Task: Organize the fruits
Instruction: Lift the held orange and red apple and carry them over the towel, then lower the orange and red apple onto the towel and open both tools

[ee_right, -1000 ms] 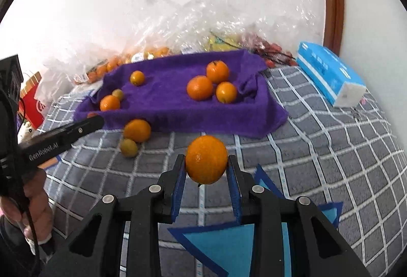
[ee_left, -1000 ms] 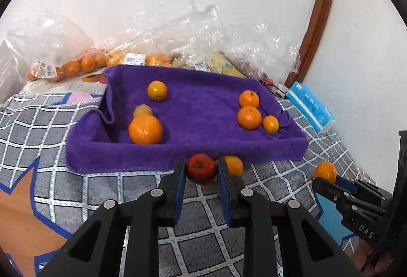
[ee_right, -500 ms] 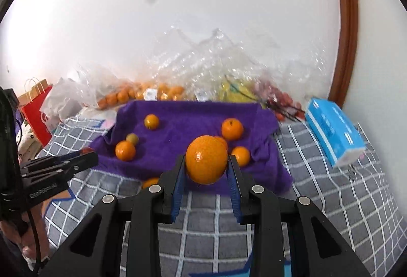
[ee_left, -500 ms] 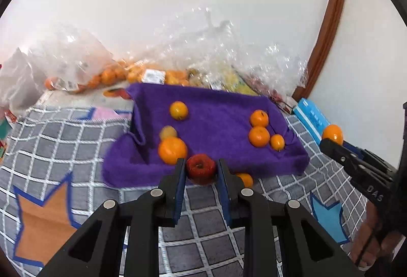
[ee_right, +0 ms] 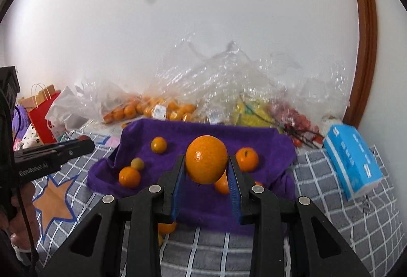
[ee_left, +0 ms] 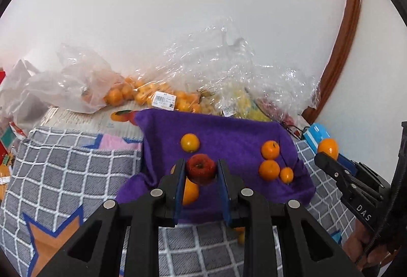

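My left gripper (ee_left: 201,170) is shut on a small red apple (ee_left: 201,168), held in the air over the near edge of the purple towel (ee_left: 229,134). My right gripper (ee_right: 206,167) is shut on a large orange (ee_right: 206,158), also raised above the towel (ee_right: 198,134). Several oranges lie on the towel: one at the back left (ee_left: 190,142), three at the right (ee_left: 270,150), one partly hidden behind my left fingers (ee_left: 189,191). The right gripper with its orange (ee_left: 327,148) shows at the right edge of the left wrist view. The left gripper (ee_right: 84,143) shows at the left of the right wrist view.
Clear plastic bags of oranges (ee_left: 142,94) and other fruit (ee_right: 249,109) are heaped against the white wall behind the towel. A blue tissue pack (ee_right: 352,162) lies right of it. Loose oranges (ee_right: 166,227) sit on the grey checked blanket (ee_left: 63,175) before the towel. A red paper bag (ee_right: 42,111) stands far left.
Both grippers have risen and moved toward the towel, each carrying its fruit. The towel now sits lower and nearer in both views, and more wall shows above.
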Demonstrator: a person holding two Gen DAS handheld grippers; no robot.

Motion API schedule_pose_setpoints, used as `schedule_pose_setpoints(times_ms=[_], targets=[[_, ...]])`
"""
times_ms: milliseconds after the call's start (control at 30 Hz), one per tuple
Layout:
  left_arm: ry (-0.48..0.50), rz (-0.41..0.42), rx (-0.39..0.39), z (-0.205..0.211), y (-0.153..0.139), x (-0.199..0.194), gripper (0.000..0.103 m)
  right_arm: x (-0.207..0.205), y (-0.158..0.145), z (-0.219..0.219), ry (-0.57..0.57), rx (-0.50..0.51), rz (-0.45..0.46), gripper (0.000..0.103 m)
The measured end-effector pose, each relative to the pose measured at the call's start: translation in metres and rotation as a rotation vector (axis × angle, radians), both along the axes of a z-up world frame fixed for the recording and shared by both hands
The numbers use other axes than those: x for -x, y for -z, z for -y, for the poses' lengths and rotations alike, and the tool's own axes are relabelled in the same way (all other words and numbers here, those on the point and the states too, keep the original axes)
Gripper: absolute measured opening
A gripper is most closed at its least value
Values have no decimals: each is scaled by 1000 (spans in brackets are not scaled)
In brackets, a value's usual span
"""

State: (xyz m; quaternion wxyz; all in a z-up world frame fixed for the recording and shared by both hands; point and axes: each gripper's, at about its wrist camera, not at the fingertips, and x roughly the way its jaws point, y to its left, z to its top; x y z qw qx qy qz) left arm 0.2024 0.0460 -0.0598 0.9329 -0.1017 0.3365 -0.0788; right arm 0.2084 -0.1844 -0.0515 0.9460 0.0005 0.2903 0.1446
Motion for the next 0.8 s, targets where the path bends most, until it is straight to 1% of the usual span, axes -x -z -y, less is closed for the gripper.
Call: schedule_pose_setpoints(times_ms=[100,200,400,500,633,800], targets=[[-4,10,-4,7,1,-12,23,-10,-5,2,-4,-16,17,32],[7,30,-22,15,4,-21,23,-19,5,7,6,-28,3,32],[8,19,-13,14,25,-32,23,-40,47,25,24,-53,-129,32],[0,2,9,8,33,-37,23,-45,62,30,1,-69,-185,32],[-5,-1,20,4,40,-39,23,-50,76,25,-13,-43,-241,32],[-2,-3,38,2,47,-42,23,-54,89,20,-47,-51,-306,32]])
